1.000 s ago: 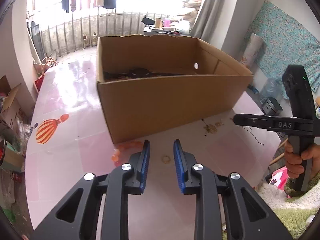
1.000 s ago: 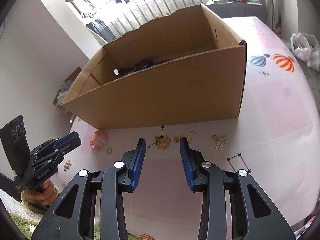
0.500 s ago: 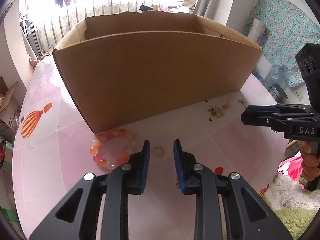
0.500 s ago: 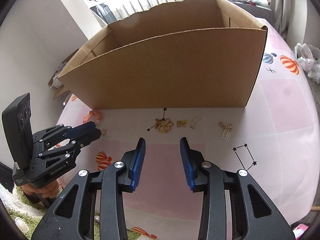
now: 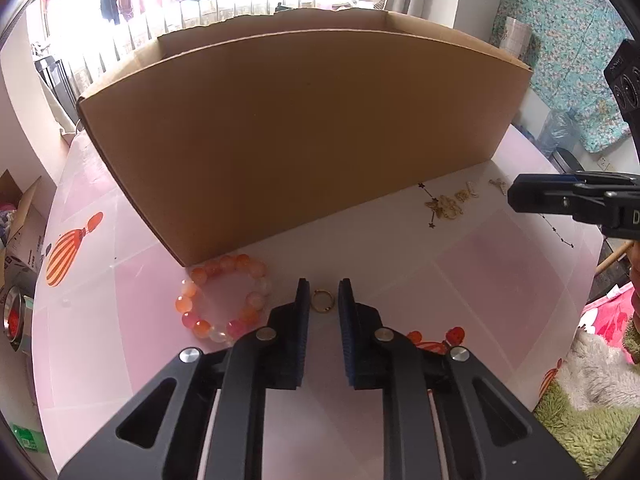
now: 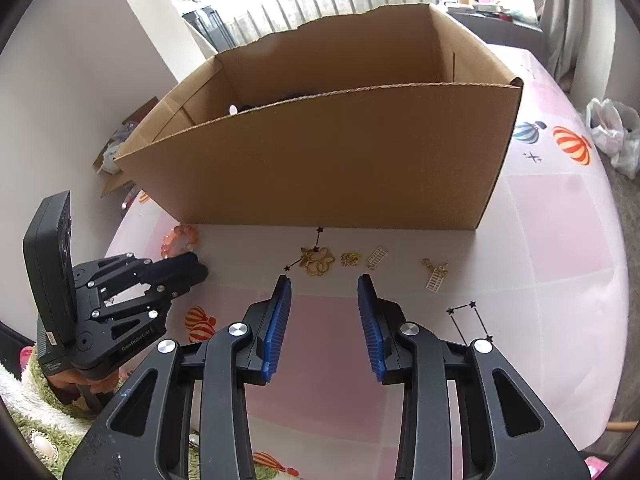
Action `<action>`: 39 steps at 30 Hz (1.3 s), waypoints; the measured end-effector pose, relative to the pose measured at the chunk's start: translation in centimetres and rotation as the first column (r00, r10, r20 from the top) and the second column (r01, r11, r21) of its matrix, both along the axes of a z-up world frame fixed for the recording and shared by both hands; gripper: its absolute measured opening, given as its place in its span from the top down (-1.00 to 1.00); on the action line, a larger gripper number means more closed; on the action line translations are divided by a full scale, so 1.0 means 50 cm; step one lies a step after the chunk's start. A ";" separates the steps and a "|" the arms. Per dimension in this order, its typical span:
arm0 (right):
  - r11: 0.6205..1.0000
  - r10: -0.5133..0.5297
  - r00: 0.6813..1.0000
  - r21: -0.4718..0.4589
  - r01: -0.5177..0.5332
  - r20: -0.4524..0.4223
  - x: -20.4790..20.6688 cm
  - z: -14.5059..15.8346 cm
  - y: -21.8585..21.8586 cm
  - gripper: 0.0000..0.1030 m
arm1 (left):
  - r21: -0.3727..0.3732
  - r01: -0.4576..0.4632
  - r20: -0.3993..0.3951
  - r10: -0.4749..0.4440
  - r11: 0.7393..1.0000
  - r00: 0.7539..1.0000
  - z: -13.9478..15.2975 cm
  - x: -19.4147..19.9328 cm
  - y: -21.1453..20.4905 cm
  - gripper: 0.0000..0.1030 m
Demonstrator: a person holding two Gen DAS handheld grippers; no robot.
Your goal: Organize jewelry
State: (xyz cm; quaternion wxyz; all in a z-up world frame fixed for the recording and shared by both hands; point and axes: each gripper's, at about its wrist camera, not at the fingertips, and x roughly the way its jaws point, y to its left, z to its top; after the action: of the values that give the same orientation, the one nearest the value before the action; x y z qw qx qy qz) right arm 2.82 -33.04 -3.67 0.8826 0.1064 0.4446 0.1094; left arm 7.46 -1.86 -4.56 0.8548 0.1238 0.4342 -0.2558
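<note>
Low in the left wrist frame's centre, the left gripper (image 5: pixel 324 294) was closing its jaws around a small gold ring (image 5: pixel 322 301) lying flat on the pink table (image 5: pixel 460 280), pads not yet touching. The ring was round, without a long axis. The right gripper (image 6: pixel 324 292) hovered with fingers apart, empty.

cardboard box (image 5: pixel 304 136) interior mostly hidden, small gold pieces (image 6: pixel 352 259) indistinct
</note>
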 end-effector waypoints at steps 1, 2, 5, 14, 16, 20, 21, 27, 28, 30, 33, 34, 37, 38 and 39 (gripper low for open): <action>1.000 -0.014 1.000 0.002 0.014 0.005 -0.003 -0.003 -0.005 0.37 | 0.009 0.010 0.007 -0.010 1.000 1.000 0.000 0.000 -0.002 0.78; 1.000 -0.028 1.000 0.008 0.028 0.006 -0.005 -0.005 -0.010 0.37 | 0.019 0.017 0.011 -0.017 1.000 1.000 0.000 0.000 -0.005 0.79; 0.997 -0.060 0.998 0.047 0.060 -0.008 -0.007 -0.011 -0.033 0.37 | 0.024 0.003 0.012 -0.003 1.000 1.000 0.001 0.001 -0.008 0.80; 0.994 -0.074 0.997 -0.086 0.073 -0.006 -0.015 -0.028 -0.052 0.39 | 0.019 -0.026 0.009 0.026 0.999 1.000 -0.005 0.002 -0.022 0.80; 0.991 -0.078 0.997 -0.109 0.079 0.008 -0.017 -0.031 -0.052 0.42 | 0.033 -0.030 0.002 0.030 0.999 1.000 -0.002 0.004 -0.024 0.80; 0.987 -0.078 0.997 -0.142 0.075 -0.012 0.005 -0.040 -0.062 0.48 | 0.005 -0.066 0.000 0.066 0.998 0.998 -0.005 0.004 -0.026 0.80; 0.986 -0.081 0.997 -0.149 0.077 -0.019 0.012 -0.042 -0.063 0.52 | -0.006 -0.077 -0.006 0.077 0.997 0.997 -0.006 0.006 -0.026 0.80; 0.983 -0.067 0.998 -0.172 0.065 -0.006 0.040 -0.048 -0.057 0.54 | -0.003 -0.051 -0.017 0.051 0.999 0.999 -0.004 0.007 -0.028 0.82; 0.982 -0.060 0.998 -0.182 0.057 -0.012 0.043 -0.050 -0.054 0.55 | 0.001 -0.052 -0.022 0.052 0.999 0.998 -0.003 0.008 -0.028 0.82; 0.977 -0.052 0.998 -0.209 0.045 -0.027 0.047 -0.055 -0.054 0.56 | -0.013 -0.070 -0.033 0.069 0.997 0.997 -0.002 0.010 -0.023 0.82; 0.970 -0.037 0.999 -0.240 0.027 -0.035 0.057 -0.055 -0.049 0.58 | -0.042 -0.093 -0.041 0.091 0.995 0.995 -0.003 0.010 -0.015 0.83; 0.968 -0.035 0.999 -0.248 0.025 -0.038 0.059 -0.054 -0.046 0.60 | -0.046 -0.096 -0.044 0.094 0.994 0.995 -0.003 0.008 -0.014 0.87; 0.959 -0.020 0.999 -0.282 0.011 -0.029 0.060 -0.055 -0.034 0.69 | -0.030 -0.063 -0.038 0.062 0.998 0.997 -0.007 0.010 -0.017 0.95; 0.958 -0.015 0.999 -0.286 0.006 -0.030 0.057 -0.055 -0.031 0.74 | -0.021 -0.055 -0.036 0.054 0.998 0.998 -0.006 0.010 -0.019 0.95; 0.957 -0.014 0.999 -0.288 0.004 -0.033 0.058 -0.055 -0.030 0.77 | -0.013 -0.051 -0.038 0.050 0.999 0.998 -0.005 0.011 -0.020 0.95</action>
State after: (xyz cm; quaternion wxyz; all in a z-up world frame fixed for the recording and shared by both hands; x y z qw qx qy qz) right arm 5.71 -34.54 -6.42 0.8813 -0.0193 0.4707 0.0374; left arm 8.02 -2.88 -4.84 0.8535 0.1019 0.4514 -0.2395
